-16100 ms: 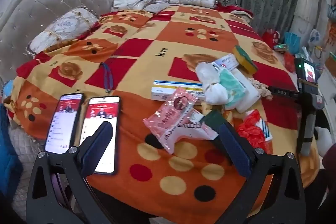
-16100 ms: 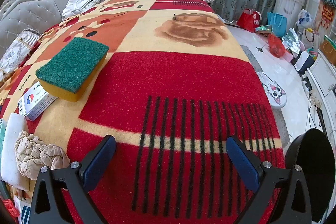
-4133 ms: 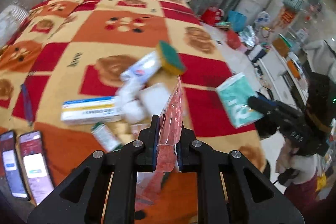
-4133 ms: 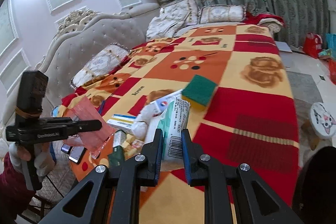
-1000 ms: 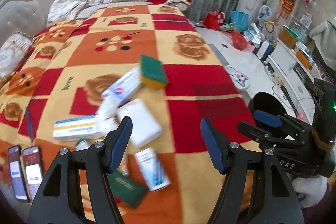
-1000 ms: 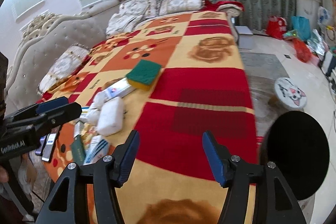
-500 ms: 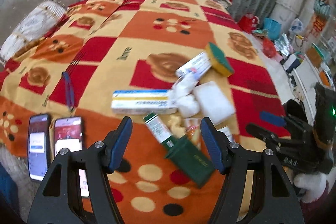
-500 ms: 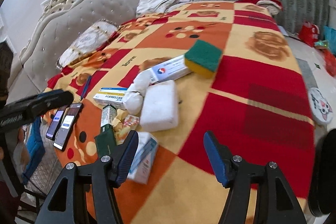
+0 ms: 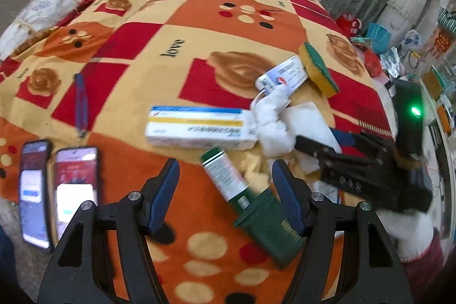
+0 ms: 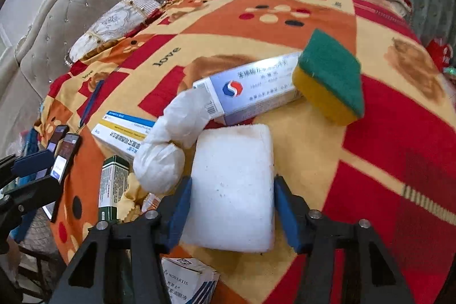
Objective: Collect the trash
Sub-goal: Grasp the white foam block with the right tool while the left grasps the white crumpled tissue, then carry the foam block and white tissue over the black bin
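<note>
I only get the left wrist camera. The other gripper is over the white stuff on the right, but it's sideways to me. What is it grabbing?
Observer: In the right wrist view, the right gripper has the white foam block between its fingers. Its jaws are closing on the block's two long sides.
Child: Is any more trash hiding near it?
Observer: Yes. A white and blue box printed NOVARTIS lies at the block's near end, partly under the gripper's frame.
</note>
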A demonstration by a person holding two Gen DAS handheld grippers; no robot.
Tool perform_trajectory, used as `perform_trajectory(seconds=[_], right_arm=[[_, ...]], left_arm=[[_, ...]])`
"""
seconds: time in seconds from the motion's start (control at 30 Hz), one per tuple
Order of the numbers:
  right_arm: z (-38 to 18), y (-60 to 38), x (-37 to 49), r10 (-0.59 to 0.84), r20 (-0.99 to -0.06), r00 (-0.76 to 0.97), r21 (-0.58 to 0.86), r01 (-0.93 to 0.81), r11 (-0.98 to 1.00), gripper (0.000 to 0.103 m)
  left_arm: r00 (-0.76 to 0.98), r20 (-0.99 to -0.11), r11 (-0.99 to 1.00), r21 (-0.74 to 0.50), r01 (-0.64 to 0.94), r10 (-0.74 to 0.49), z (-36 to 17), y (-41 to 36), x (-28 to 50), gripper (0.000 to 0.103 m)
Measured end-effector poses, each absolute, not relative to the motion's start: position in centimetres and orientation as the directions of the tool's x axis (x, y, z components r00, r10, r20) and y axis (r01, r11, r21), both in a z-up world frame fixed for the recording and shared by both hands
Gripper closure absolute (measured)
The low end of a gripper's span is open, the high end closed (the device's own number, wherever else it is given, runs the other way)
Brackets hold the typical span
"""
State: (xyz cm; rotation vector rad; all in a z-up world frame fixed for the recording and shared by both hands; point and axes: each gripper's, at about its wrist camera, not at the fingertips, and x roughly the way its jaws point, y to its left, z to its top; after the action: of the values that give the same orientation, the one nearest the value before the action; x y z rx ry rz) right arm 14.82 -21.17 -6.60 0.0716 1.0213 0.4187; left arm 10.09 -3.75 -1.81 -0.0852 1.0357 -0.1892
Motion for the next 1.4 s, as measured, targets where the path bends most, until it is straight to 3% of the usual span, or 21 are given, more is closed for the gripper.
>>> perform_trajectory(seconds=[0.27,0.33,0.4,0.47,0.83,1.4], right_arm=[[-4.1,-27.0,11.0,0.353,-0.772,0.529,0.268,-0.233,0.935,0.049],[-3.8,-27.9,10.4,0.356,-0.767,0.534,0.281,-0.22,0.934,0.049],[-3.7,-28.9,9.6,0.36,-0.759,0.542,0.294,-0.208,0.933,0.048],[-3.5,-29.5,9.0,0.354,-0.754,0.553,0.293,-0.199,0.935,0.048],[-2.1,-31.4,7.1,0.348,-0.727,0.592,0.302,-0.18,0.936,0.048],[0.0,-37.7,3.0,0.253,-0.708,0.659,0.273,-0.074,0.959,0.047]], left_arm=[[0.46,-0.865,0.978,-0.16,0.131,-0.203,-4.6,-8.5,15.1,0.037],[0.449,-0.874,0.982,-0.141,0.128,-0.184,-5.4,-9.2,15.9,0.046],[0.449,-0.881,0.987,-0.1,0.126,-0.146,-6.1,-10.0,16.5,0.066],[0.449,-0.883,0.988,-0.087,0.129,-0.136,-6.1,-10.3,16.8,0.076],[0.47,-0.85,0.967,-0.164,0.193,-0.238,-2.4,-12.2,13.8,0.079],[0.466,-0.803,0.905,-0.201,0.374,-0.371,1.5,-21.4,9.7,0.079]])
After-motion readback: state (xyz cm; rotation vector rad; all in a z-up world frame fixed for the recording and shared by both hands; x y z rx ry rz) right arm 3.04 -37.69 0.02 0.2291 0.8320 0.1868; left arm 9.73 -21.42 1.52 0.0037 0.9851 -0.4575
